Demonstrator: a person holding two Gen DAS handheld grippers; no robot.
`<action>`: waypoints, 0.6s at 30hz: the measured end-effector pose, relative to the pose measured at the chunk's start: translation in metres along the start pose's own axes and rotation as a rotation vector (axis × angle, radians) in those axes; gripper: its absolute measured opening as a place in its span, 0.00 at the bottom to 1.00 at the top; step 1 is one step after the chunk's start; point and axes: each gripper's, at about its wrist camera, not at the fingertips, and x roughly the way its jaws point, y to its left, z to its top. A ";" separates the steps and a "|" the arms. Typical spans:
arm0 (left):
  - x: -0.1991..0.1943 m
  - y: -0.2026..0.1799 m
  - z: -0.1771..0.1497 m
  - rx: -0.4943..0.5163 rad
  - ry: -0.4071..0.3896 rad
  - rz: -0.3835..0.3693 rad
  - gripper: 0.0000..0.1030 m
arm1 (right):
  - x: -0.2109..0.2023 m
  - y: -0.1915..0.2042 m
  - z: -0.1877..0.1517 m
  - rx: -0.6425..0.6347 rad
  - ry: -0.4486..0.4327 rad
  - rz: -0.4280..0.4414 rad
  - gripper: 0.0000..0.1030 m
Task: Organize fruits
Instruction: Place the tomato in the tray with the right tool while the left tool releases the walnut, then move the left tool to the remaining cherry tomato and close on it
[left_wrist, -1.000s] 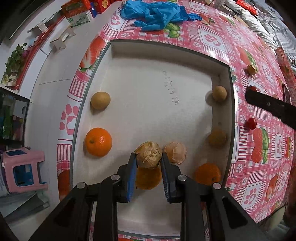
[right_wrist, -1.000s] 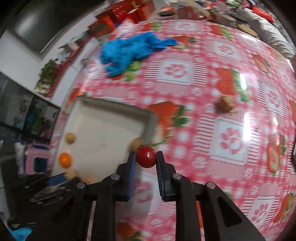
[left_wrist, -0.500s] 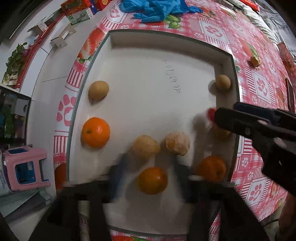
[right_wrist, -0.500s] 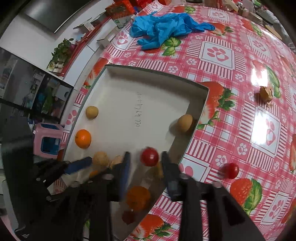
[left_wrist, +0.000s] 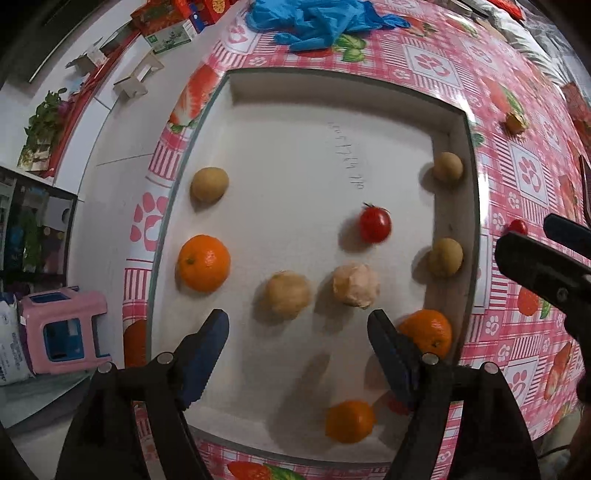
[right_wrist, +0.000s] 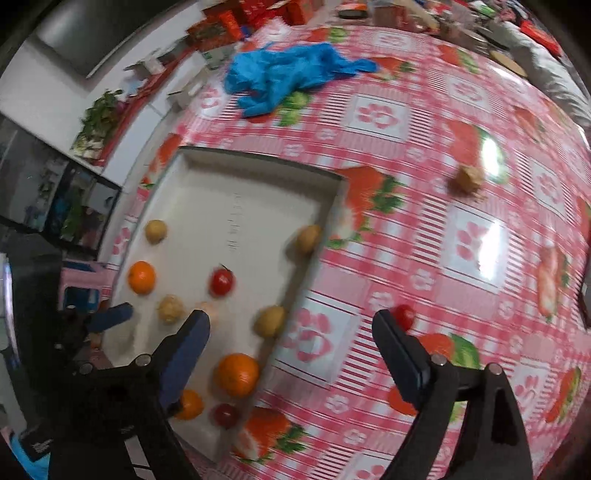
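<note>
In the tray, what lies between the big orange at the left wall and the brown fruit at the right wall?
In the left wrist view, a wrinkled tan fruit and a pale peeled one lie side by side between the orange and the brown fruit.

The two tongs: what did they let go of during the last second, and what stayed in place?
The left tongs have just been opening and released the brownish fruit into the white tray. The right tongs have just been opening too; their cherry tomato now lies in the tray. The other fruits stayed.
</note>
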 end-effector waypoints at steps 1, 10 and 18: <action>-0.001 -0.004 -0.001 0.007 -0.001 0.002 0.76 | 0.000 -0.005 -0.001 0.010 0.004 -0.014 0.89; -0.011 -0.046 0.003 0.067 -0.001 0.014 0.76 | -0.005 -0.046 -0.019 0.106 0.024 -0.049 0.89; -0.020 -0.073 0.005 0.099 -0.004 0.020 0.76 | -0.011 -0.071 -0.033 0.154 0.030 -0.058 0.89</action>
